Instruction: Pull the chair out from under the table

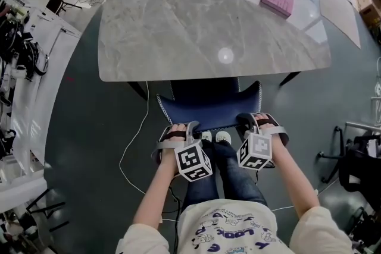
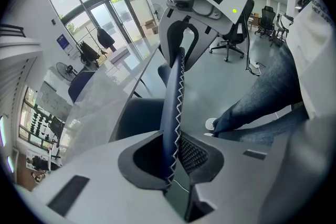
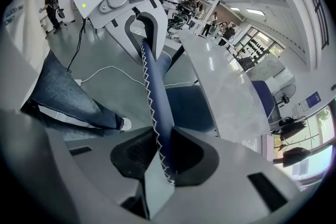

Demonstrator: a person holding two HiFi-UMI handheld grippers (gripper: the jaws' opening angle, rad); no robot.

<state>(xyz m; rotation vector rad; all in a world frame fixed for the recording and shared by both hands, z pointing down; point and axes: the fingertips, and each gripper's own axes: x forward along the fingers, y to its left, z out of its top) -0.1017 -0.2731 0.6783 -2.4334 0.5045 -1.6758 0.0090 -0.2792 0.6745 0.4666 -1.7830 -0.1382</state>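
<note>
The chair sits at the near edge of the table, seat partly under it, with the left gripper and right gripper each clamped on the top rim of its backrest. Pulling harder on one side could twist it against a table leg, or the thin padded rim could slip from the grip.

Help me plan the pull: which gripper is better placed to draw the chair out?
Neither: left gripper and right gripper each clamp the chair backrest near a top corner; pulling together looks best.
</note>
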